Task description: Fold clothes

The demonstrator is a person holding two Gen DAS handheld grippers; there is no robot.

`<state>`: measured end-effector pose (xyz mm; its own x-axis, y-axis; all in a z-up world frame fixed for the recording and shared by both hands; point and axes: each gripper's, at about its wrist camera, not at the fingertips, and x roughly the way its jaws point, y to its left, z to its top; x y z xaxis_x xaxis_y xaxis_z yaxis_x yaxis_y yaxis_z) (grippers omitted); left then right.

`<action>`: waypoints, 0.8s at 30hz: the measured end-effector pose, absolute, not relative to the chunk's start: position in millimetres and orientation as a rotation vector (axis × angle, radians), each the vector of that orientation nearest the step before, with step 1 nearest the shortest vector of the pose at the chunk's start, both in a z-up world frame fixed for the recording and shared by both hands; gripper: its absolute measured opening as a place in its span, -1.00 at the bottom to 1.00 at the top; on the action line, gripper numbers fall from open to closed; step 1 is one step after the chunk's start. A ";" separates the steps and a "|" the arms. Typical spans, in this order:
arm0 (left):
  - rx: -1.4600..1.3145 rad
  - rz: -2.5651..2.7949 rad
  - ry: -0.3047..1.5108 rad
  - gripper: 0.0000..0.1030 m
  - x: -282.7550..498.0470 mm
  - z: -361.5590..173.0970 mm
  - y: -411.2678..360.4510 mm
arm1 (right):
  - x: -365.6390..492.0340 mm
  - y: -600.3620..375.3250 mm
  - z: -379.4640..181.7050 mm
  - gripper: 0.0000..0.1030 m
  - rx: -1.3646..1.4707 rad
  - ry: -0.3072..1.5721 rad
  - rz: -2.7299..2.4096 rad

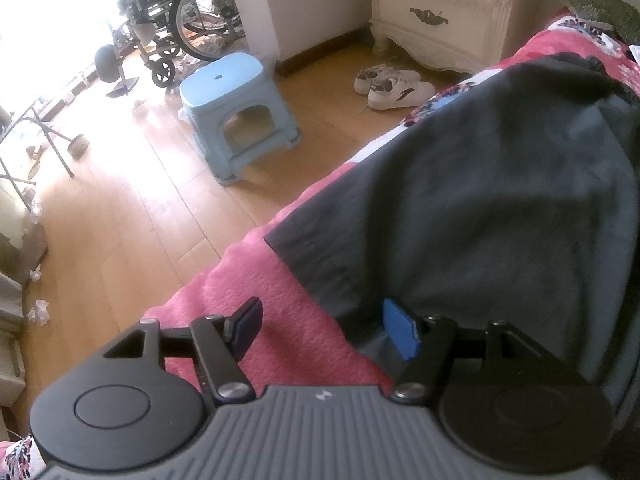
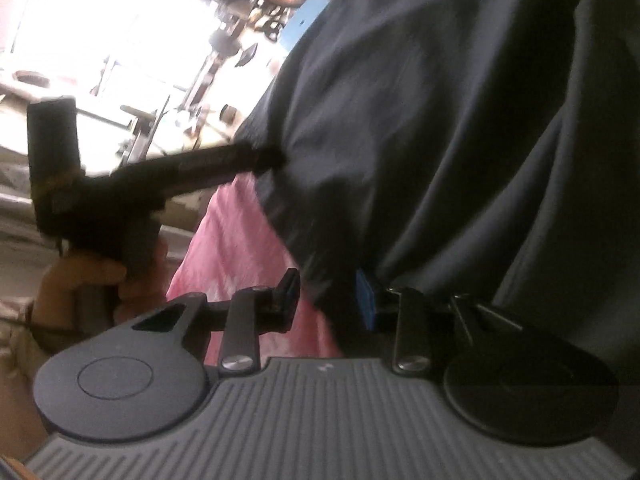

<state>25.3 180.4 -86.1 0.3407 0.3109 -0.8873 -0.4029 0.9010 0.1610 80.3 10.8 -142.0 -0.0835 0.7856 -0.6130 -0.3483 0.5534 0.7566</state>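
Left wrist view: left tongs point(image 1: 326, 330) gape over the pink blanket point(image 1: 256, 292); right tongs point(image 2: 326, 296) pinch the dark garment point(image 2: 440, 120).

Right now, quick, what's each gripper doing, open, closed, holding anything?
Left gripper: open, nothing between its fingers, dark garment beside it.
Right gripper: part open over the garment's edge; a grip cannot be told.
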 end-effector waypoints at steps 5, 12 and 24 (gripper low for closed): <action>-0.096 0.482 1.140 0.36 26.6 -86.3 180.2 | 71.8 13.6 -139.6 -0.40 0.404 1.390 1.053; -0.123 0.494 1.145 0.36 24.0 -86.3 182.3 | 56.2 11.5 -122.8 -0.40 0.281 1.409 1.135; -0.169 0.489 1.145 0.36 19.1 -85.1 187.6 | 107.8 -11.3 -83.7 -0.40 0.396 1.256 0.946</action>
<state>19.1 187.6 -85.1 0.3216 0.2855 -0.9028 -0.4551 0.8827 0.1170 107.8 -11.3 -83.7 0.0116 0.7813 -0.6240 -0.3837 0.5798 0.7188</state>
